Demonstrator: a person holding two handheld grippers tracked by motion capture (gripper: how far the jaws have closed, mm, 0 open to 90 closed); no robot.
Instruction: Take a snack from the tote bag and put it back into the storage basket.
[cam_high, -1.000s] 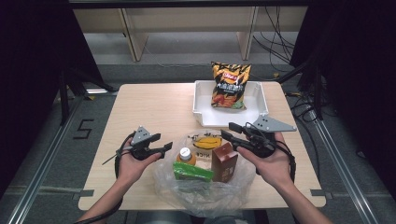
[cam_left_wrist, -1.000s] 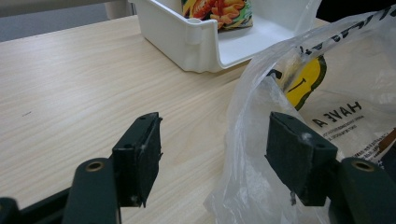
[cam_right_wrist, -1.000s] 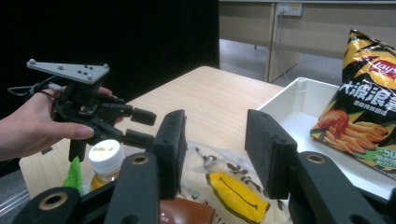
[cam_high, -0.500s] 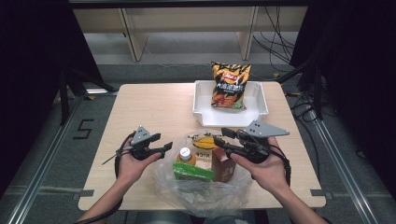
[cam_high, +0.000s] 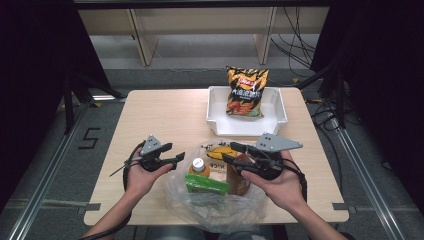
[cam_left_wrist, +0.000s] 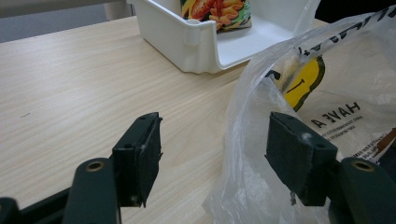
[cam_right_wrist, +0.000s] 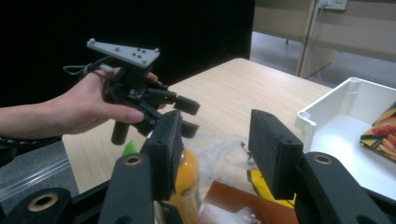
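A clear plastic bag (cam_high: 215, 200) is lying at the near edge of the worktop (cam_high: 165, 115), holding an orange bottle (cam_high: 198, 169) and a brown carton (cam_high: 239, 176). The left gripper (cam_left_wrist: 212, 154) is keeping its fingers wide, the bag's edge passing loosely between them. The right gripper (cam_right_wrist: 215, 154) is hovering above the carton, its fingers having just been opening with nothing gripped.

The clear plastic bag (cam_high: 215, 202) with black lettering and a yellow emblem holds an orange bottle (cam_high: 198, 169) with white cap, a green carton (cam_high: 205, 183) and a brown carton (cam_high: 237, 179); the white tray (cam_high: 280, 117) bears an orange-black chip bag (cam_high: 245, 92).
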